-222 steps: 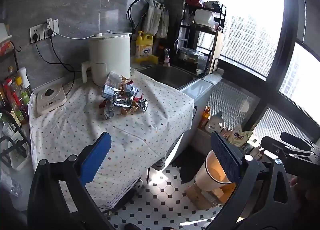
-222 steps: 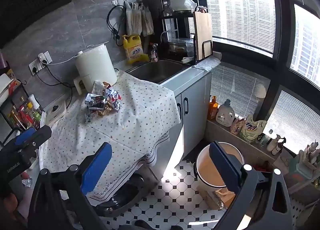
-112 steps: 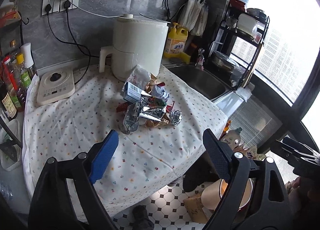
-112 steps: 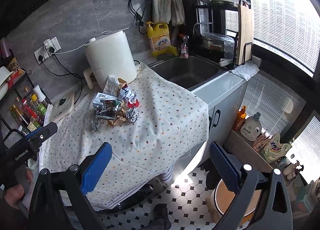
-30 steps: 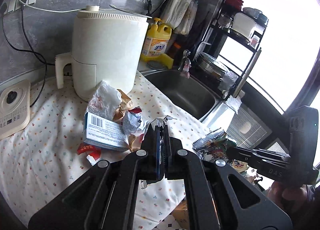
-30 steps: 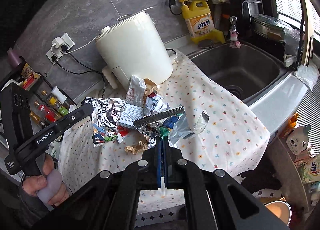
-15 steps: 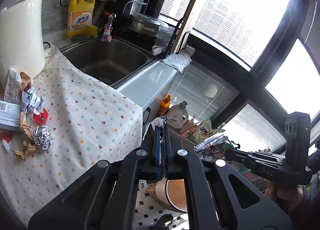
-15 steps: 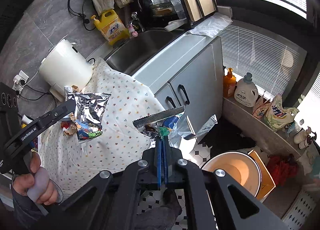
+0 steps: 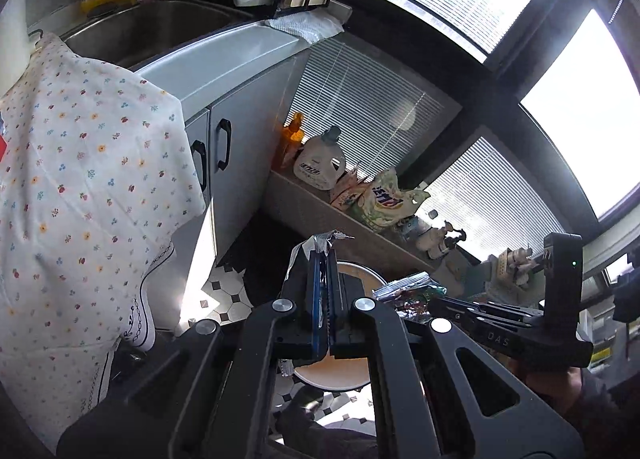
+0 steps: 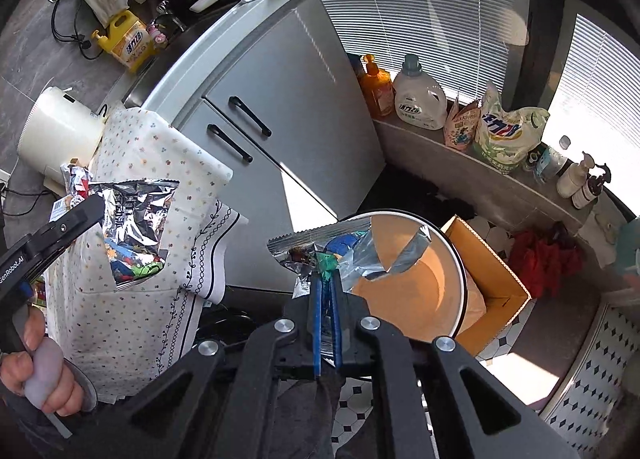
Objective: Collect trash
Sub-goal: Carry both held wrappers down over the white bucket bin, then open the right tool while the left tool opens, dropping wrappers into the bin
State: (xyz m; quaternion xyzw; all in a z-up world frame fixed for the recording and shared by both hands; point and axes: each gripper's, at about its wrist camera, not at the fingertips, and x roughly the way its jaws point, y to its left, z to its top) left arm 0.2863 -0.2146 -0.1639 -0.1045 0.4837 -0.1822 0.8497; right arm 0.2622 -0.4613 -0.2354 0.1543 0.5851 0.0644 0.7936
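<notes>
Black hand-held gripper (image 10: 326, 291), blue pads (image 10: 316, 307)

Open bin mouth below, tight surroundings

Round bin (image 10: 448, 299) has an unobstructed mouth from above; a cardboard box (image 10: 492, 275) touches its right side, the window ledge (image 10: 460, 163) packed with detergent bottles (image 10: 420, 99) runs behind it. Left of it the grey cabinet doors (image 10: 280, 131) and the hanging tablecloth (image 10: 132, 299) wall off that side. Tiled floor (image 10: 520, 375) lies free to the right.

A home kitchen: steel sink (image 9: 152, 29), grey cupboards (image 10: 288, 131), dish-soap jug (image 10: 128, 39), detergent bottles on the sill.
</notes>
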